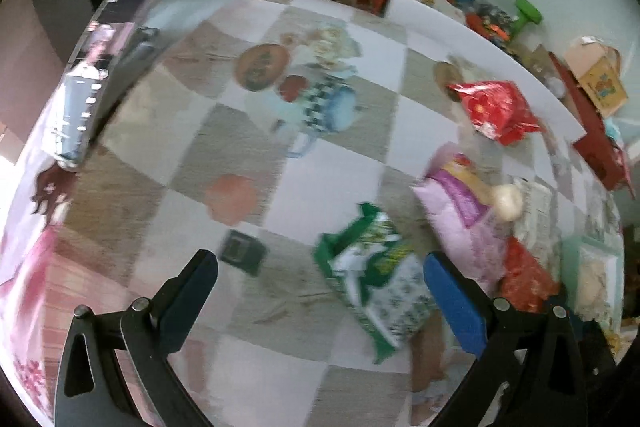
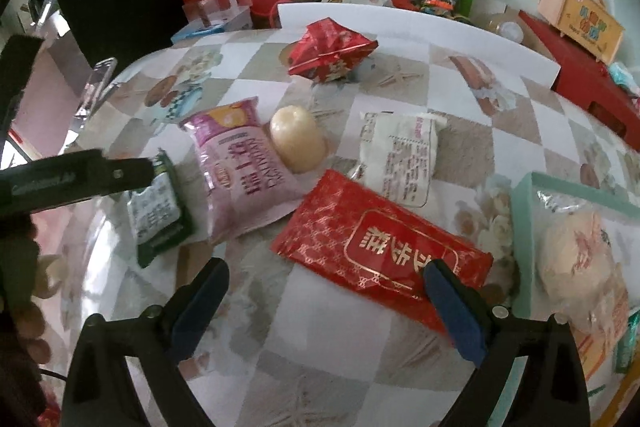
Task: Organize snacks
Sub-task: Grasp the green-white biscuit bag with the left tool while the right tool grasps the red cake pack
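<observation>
Grippers, left [image 1: 320, 291] and right [image 2: 326, 291], both gape wide, holding nothing.

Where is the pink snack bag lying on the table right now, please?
In the right wrist view the pink snack bag lies left of centre on the checked tablecloth, between the green packet and the pale round bun.

Two red foil snack packets [image 2: 380, 255] [image 2: 332, 53], one pink plastic snack bag [image 2: 244, 167], one green-and-white packet [image 2: 158, 207], one white printed wrapper [image 2: 404, 155], and one pale wrapped bun [image 2: 298, 139].

Snack packets [image 2: 244, 171] flat on tablecloth [image 2: 340, 347]
</observation>
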Available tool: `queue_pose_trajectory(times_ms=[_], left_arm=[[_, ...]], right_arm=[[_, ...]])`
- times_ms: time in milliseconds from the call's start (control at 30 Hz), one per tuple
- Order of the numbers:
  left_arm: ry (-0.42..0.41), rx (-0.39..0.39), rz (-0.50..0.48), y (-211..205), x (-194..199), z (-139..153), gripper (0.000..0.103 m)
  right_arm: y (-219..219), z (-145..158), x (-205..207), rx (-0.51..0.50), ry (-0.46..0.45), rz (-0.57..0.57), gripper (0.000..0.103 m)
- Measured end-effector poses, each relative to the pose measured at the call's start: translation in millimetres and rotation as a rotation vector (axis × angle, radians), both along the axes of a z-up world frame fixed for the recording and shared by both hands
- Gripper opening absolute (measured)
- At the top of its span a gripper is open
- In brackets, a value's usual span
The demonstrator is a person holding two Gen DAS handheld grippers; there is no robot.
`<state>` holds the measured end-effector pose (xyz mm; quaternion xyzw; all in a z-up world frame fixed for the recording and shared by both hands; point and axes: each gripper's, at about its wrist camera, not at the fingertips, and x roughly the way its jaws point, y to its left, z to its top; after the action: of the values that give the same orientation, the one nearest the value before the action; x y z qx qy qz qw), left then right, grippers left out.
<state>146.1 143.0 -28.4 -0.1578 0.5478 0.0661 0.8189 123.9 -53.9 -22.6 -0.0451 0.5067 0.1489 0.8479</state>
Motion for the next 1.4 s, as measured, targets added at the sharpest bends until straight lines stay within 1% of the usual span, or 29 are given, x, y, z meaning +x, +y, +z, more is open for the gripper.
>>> queue_pose_trajectory(times_ms=[67, 133, 167, 233, 300, 400, 500, 567, 667, 733, 833, 933, 1000, 1133, 1200, 1233, 1267, 1300, 1333, 1400], left_arm=[[0.009, -0.018, -0.015, -8.0, 3.0, -3.7, 0.103], [0.023, -0.016, -0.032, -17.7, 5.8, -7.7, 0.103], [0.032, -0.006, -0.041, -21.4, 7.1, -10.3, 0.103], [0.044, 0.057, -0.059, -29.5, 8.2, -11.1, 0.103], [0.053, 0.076, -0.065, -33.0, 9.1, -12.4, 0.103], [0.056, 0.071, -0.055, -30.5, 7.4, -11.5, 0.103], [0.065, 0.083, -0.049, -24.4, 5.7, -11.8, 0.103], [0.074, 0.094, -0.047, -20.5, 2.6, -11.6, 0.103], [0.077, 0.098, -0.052, -14.9, -5.3, -11.6, 0.103], [0.076, 0.093, -0.051, -6.4, -6.4, -12.9, 0.103], [0.075, 0.094, -0.053, -9.3, -2.4, -13.6, 0.102], [0.067, 0.092, -0.066, -10.7, -4.7, -10.2, 0.096], [0.061, 0.09, -0.073, -14.1, -8.0, -6.4, 0.091], [0.049, 0.081, -0.086, -16.6, -10.8, -3.0, 0.083], [0.042, 0.077, -0.093, -18.4, -11.5, -1.7, 0.075], [0.04, 0.077, -0.097, -19.0, -12.5, -1.1, 0.073], [0.04, 0.081, -0.1, -19.8, -13.2, -0.8, 0.07], [0.039, 0.086, -0.104, -20.4, -14.1, -0.4, 0.069], [0.039, 0.086, -0.106, -21.6, -13.7, -0.9, 0.069], [0.04, 0.09, -0.107, -22.9, -12.7, -1.3, 0.068]], right_arm=[[0.1, 1.7, -1.5, 0.032, 0.009, 0.008, 0.096], [0.3, 2.3, -2.1, 0.053, 0.019, 0.009, 0.096], [-0.3, 3.0, -2.6, 0.067, 0.026, 0.009, 0.095], [-1.4, 4.2, -4.1, 0.1, 0.038, 0.009, 0.095], [-1.8, 4.7, -5.2, 0.113, 0.041, 0.009, 0.095], [0.4, 6.6, -5.1, 0.076, 0.007, 0.019, 0.095], [0.2, 7.1, -1.0, 0.023, -0.033, 0.02, 0.095], [-1.0, 5.3, 4.5, -0.026, -0.059, 0.014, 0.094], [-4.5, 1.1, 12.7, -0.071, -0.083, 0.014, 0.094], [-9.4, -6.1, 17.9, -0.074, -0.065, 0.003, 0.094], [-16.5, -10.8, 20.8, -0.035, -0.041, -0.009, 0.094], [-15.1, -10.9, 16.8, -0.021, -0.028, 0.007, 0.094], [-13.4, -11.5, 11.2, -0.01, -0.011, 0.02, 0.093], [-12.0, -11.6, -1.2, 0.019, 0.02, 0.018, 0.093], [-9.6, -11.2, -6.9, 0.022, 0.024, 0.023, 0.093], [-7.9, -11.5, -9.1, 0.012, 0.023, 0.022, 0.092], [-6.7, -12.0, -10.4, 0.002, 0.021, 0.019, 0.089], [-5.3, -12.0, -13.5, -0.013, 0.015, 0.008, 0.085], [-5.5, -11.6, -16.1, -0.016, 0.012, 0.005, 0.083], [-5.5, -10.8, -20.0, -0.016, 0.007, 0.002, 0.073]])
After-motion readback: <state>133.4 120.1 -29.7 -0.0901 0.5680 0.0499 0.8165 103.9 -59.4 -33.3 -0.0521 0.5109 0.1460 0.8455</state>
